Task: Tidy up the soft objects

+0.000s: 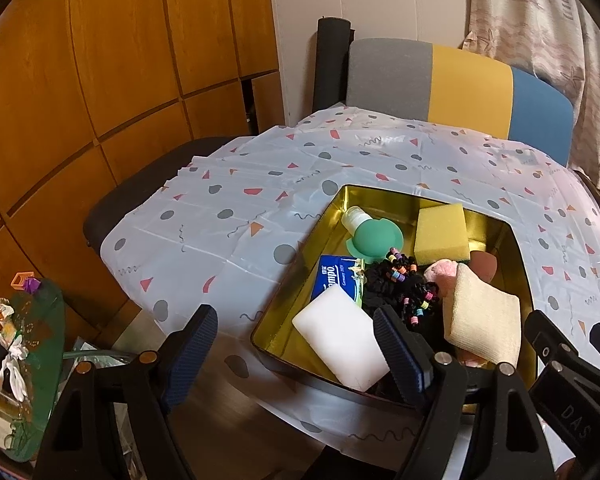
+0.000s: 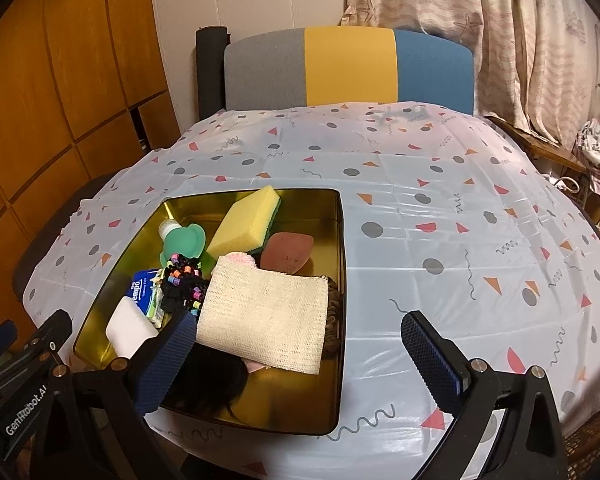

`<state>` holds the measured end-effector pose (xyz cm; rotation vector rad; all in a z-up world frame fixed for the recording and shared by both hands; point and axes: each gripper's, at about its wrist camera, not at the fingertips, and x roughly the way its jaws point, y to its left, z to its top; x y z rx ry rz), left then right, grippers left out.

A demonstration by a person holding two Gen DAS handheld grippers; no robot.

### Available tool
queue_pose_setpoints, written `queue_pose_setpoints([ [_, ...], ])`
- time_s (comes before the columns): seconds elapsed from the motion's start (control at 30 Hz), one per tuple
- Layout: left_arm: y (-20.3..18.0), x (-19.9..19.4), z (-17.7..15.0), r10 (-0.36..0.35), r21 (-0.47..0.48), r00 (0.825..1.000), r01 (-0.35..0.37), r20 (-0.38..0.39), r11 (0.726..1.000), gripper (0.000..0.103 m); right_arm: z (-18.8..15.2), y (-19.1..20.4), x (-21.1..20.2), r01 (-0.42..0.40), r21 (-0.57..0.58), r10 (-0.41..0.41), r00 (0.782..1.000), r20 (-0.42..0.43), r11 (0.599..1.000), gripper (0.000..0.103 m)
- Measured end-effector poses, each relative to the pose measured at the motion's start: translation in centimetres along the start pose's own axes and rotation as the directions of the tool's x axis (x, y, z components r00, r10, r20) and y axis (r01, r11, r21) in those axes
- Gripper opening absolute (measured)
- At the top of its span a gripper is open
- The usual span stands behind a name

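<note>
My left gripper (image 1: 296,344) hangs with its jaws spread wide and nothing between the pads; its right finger (image 1: 400,354) sits over the near edge of the gold tin (image 1: 342,200), just in front of the white foam block (image 1: 340,344). My right gripper (image 2: 300,352) is likewise released, jaws far apart, one finger (image 2: 168,356) over the tin's near side and the other above the bare patterned tablecloth (image 2: 440,208). All the soft things lie inside the tin: the white foam block in the near left corner, a blue tissue pack (image 1: 334,276) beside it, a black bundle of hair ties with coloured beads (image 1: 400,288) in the middle, a green silicone piece with a small bottle (image 1: 370,236) toward the far left, a yellow sponge (image 2: 246,224) at the far side, a brown pad (image 2: 286,252) next to it, and a beige woven cloth (image 2: 264,316) lying on top of a pink fluffy item (image 1: 440,272). Something dark sits under the cloth at the near side; I cannot tell what. Behind the table stands a chair with a grey, yellow and blue back (image 2: 348,68).
</note>
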<state>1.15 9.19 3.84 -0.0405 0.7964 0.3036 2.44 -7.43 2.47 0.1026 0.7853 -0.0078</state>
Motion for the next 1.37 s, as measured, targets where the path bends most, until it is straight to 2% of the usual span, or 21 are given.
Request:
queue_pose_setpoints([
  [0.07,-0.04,0.13,-0.01,-0.005,0.003,1.000,0.005,-0.008,1.000,0.076,-0.02,-0.01,0.02,0.000,0.001,0.000,1.000,-0.001,1.000,0.103],
  [1.03,-0.22,0.34,-0.11,-0.019,0.012,1.000,0.019,-0.023,1.000,0.076,-0.02,-0.30,0.33,-0.009,0.021,0.009,1.000,-0.011,1.000,0.103],
  [1.17,-0.36,0.43,-0.12,-0.014,0.022,1.000,0.015,-0.017,1.000,0.070,-0.05,-0.41,0.51,-0.011,0.029,0.012,1.000,-0.016,1.000,0.103],
  [1.37,-0.45,0.52,-0.15,-0.020,0.033,1.000,0.020,-0.016,0.999,0.071,-0.07,-0.63,0.59,-0.013,0.037,0.013,1.000,-0.019,0.999,0.103],
])
